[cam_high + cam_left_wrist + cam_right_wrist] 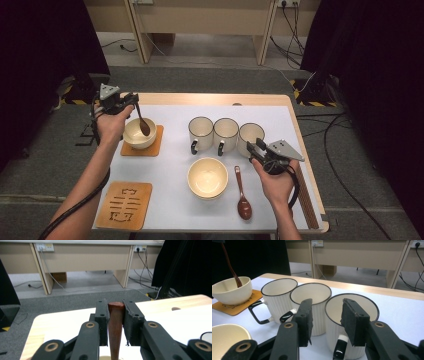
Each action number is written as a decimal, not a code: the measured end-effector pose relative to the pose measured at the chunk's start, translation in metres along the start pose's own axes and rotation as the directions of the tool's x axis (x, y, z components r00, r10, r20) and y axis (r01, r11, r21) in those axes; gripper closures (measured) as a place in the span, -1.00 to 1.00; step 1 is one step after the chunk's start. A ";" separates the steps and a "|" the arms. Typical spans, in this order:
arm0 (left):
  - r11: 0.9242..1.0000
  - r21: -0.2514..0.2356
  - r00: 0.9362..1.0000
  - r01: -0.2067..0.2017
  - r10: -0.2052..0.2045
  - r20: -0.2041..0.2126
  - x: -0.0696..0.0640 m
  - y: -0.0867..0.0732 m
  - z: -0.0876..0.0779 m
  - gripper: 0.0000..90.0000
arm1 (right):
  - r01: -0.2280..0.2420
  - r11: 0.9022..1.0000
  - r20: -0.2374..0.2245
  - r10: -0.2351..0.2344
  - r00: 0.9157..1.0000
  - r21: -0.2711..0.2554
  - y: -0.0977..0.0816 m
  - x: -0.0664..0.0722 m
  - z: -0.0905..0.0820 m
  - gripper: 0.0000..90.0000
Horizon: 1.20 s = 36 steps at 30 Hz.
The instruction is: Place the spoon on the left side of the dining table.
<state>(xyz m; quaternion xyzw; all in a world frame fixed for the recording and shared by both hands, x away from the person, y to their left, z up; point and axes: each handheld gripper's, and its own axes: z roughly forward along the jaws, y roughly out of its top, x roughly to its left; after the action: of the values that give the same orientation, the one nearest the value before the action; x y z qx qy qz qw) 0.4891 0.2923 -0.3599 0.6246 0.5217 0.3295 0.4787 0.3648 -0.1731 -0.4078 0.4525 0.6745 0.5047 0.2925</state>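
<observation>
Left gripper [131, 101] is clamped on the handle of a dark brown wooden spoon [142, 122], whose rounded handle end shows pinched between the two black jaws in the left gripper view [116, 322]. In the high view the spoon slants down so that its scoop sits inside the cream ceramic bowl [139, 133] standing on the plain orange-brown wooden coaster [152, 148] at the left rear of the white table mat [175, 190]; whether the scoop already rests on the bowl's floor I cannot tell. Judging from this, the first place setting is nearly complete, needing only the release of the spoon. Right gripper [254, 148] hovers with its jaws apart and nothing between them, just in front of the nearest of three white ribbed mugs with dark rims [352, 322]. A second setting looks untouched: the second cream bowl [207, 177] stands bare on the mat, a second brown spoon [242, 196] lies beside it, and the carved wooden coaster [124, 205] waits empty at the front left corner.
</observation>
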 end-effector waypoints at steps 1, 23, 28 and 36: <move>1.000 0.009 1.000 -0.001 0.001 -0.002 0.000 -0.001 0.002 0.65 | 0.000 1.000 -0.001 0.000 1.000 0.002 0.000 0.000 0.000 0.35; 0.992 0.077 0.992 0.102 -0.097 -0.076 0.016 -0.006 0.058 0.64 | -0.011 1.000 0.003 0.010 1.000 0.012 -0.006 -0.006 0.003 0.34; 0.986 0.109 0.988 0.129 -0.118 -0.102 0.020 -0.012 0.071 0.64 | -0.012 1.000 0.004 0.012 1.000 0.023 -0.006 -0.008 0.004 0.34; 0.979 0.153 0.985 0.137 -0.119 -0.126 0.026 -0.022 0.083 0.63 | -0.020 0.999 0.007 0.020 1.000 0.027 -0.008 -0.011 0.005 0.34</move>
<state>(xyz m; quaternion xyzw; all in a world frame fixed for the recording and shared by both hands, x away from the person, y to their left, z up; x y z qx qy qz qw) 0.5630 0.2960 -0.4097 0.6061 0.6127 0.2906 0.4157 0.3710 -0.1820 -0.4171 0.4648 0.6757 0.4970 0.2834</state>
